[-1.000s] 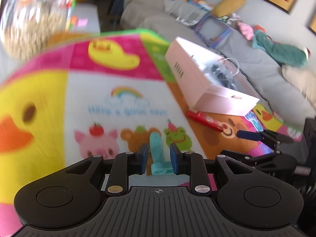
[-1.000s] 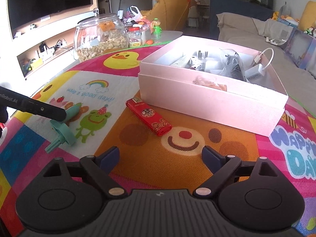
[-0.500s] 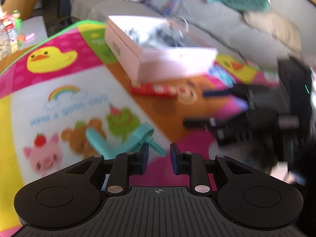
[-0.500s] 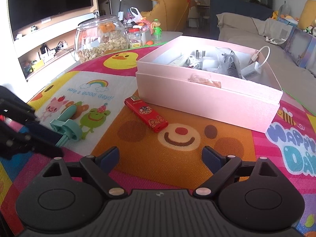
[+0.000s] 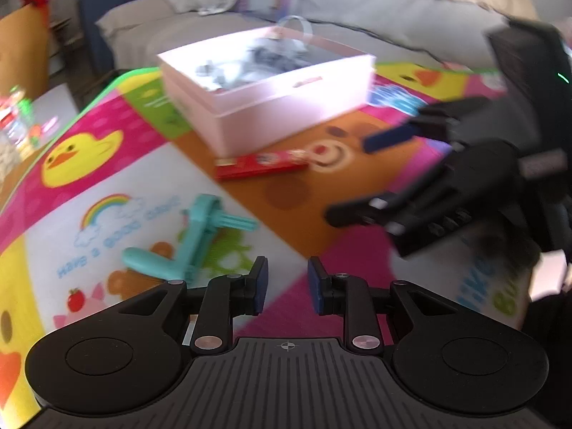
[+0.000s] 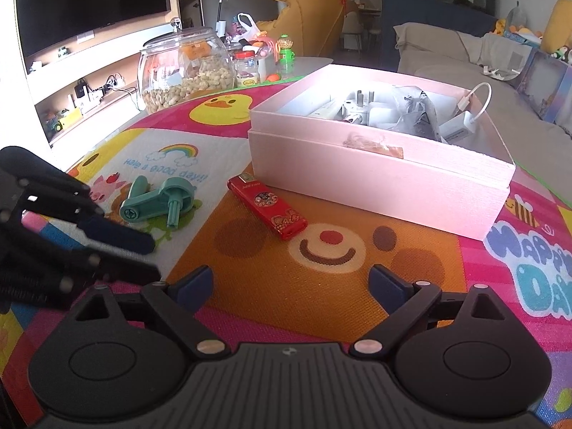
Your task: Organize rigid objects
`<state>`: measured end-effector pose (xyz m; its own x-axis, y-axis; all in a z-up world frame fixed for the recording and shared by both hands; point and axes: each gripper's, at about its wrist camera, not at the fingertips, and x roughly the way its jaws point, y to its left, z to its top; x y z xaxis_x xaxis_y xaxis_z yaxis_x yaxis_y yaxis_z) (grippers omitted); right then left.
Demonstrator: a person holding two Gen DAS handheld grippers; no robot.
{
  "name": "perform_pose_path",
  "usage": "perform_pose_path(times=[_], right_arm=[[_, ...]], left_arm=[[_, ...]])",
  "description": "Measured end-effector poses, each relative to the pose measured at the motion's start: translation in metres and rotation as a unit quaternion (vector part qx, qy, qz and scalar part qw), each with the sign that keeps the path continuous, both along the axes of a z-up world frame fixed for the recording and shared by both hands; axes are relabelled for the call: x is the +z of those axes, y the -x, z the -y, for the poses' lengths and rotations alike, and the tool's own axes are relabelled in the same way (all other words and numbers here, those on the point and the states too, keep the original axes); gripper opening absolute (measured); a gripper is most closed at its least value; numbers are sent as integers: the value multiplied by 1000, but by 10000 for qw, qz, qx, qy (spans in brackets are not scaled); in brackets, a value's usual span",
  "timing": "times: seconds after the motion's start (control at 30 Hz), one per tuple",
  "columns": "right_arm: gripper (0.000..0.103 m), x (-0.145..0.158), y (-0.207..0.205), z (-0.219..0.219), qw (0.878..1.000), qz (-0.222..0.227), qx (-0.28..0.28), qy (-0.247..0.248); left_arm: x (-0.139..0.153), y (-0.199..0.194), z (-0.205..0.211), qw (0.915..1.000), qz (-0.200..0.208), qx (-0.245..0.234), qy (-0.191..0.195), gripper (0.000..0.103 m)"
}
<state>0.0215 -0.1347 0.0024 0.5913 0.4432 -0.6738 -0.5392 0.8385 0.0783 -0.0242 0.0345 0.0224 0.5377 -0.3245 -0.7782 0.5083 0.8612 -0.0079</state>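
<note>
Playmat (image 6: 321, 293) | red lighter (image 6: 267, 205) flat, long axis diagonal toward pink box (image 6: 379, 178)

Both wrist views sit low over the mat (image 6: 286, 286), converging on the pink box (image 5: 286, 96); each sees the other's claw.

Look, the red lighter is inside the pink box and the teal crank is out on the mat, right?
Not quite. The red lighter is not inside the pink box; it lies on the mat just in front of the box, as the right wrist view shows. The teal crank is out on the mat, as you said.
</note>
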Motion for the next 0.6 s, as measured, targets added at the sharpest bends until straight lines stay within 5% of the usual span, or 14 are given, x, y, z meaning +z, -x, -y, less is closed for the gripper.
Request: perform_pose_path(times=[0.17,0.37,0.5,0.6], right_arm=[[94,0,-1,1,10000,-14,-3,-43],[94,0,-1,4,9999,-42,-7,-132],[94,0,-1,5,9998,-52,-12,-169],[94,0,-1,5,9998,-52,-11,-166]], left_arm=[[-1,10,11,9986,-143,-490,137,54],[7,10,6,9979,-111,-615,157,54],[26,4,-11,9983,575,-20,-12,53],[31,-10,-25,9966,728,381,118,52]])
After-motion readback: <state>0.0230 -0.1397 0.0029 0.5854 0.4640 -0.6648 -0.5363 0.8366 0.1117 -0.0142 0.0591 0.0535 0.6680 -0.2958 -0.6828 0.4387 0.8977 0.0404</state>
